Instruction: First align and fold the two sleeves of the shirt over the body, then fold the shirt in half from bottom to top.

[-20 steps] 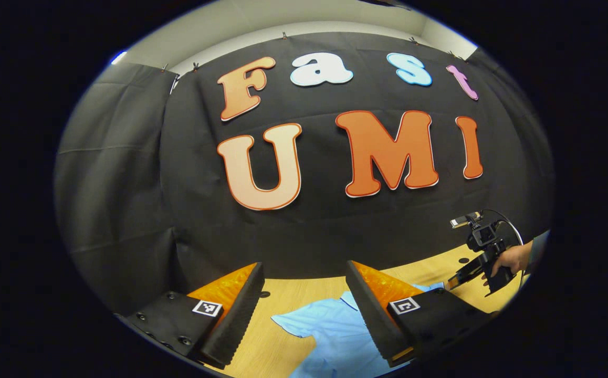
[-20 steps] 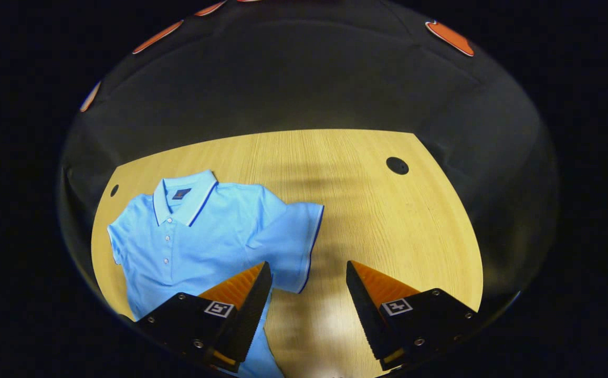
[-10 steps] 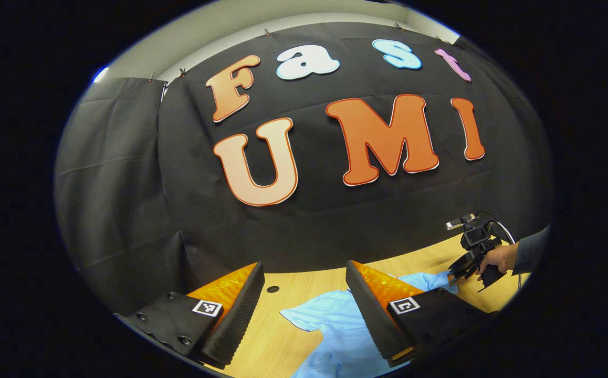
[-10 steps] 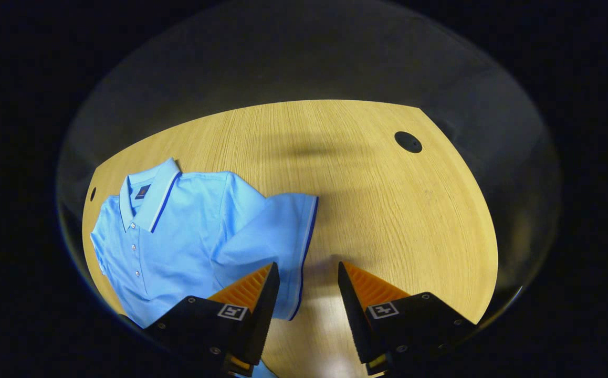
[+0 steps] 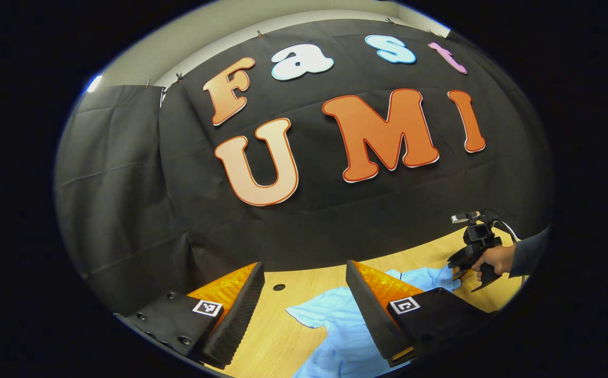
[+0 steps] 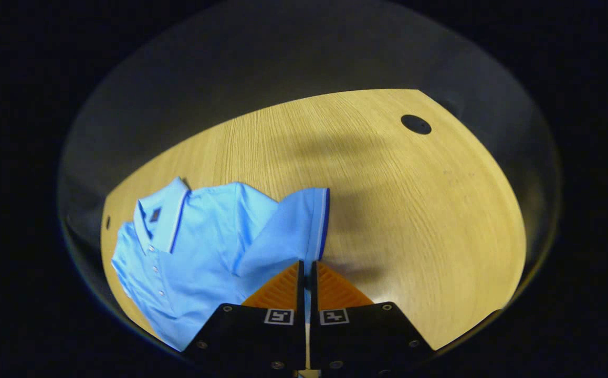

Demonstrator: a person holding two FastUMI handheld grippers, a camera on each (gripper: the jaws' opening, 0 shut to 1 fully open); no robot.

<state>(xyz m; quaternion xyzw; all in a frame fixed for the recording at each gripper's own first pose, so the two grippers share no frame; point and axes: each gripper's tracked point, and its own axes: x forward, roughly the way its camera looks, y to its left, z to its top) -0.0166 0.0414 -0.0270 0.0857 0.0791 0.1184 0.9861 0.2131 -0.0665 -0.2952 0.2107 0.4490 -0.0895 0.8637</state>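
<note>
We see a light-blue polo shirt [image 6: 199, 247] flat on the bench [image 6: 398, 210], front up, buttoned, collar [image 6: 159, 220] toward the far left. Dark-trimmed right sleeve [image 6: 299, 226] is lifted off the wood, its hem pinched.

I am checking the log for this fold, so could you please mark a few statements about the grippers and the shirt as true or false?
1. The right gripper is closed on the hem of the shirt's sleeve. True.
2. The left gripper is clamped on the shirt's collar. False: its fingers stand wide apart, holding nothing.
3. The shirt lies front up, its buttons showing. True.
4. The shirt is already folded in half from bottom to top. False: the collar and button front lie uncovered.
</note>
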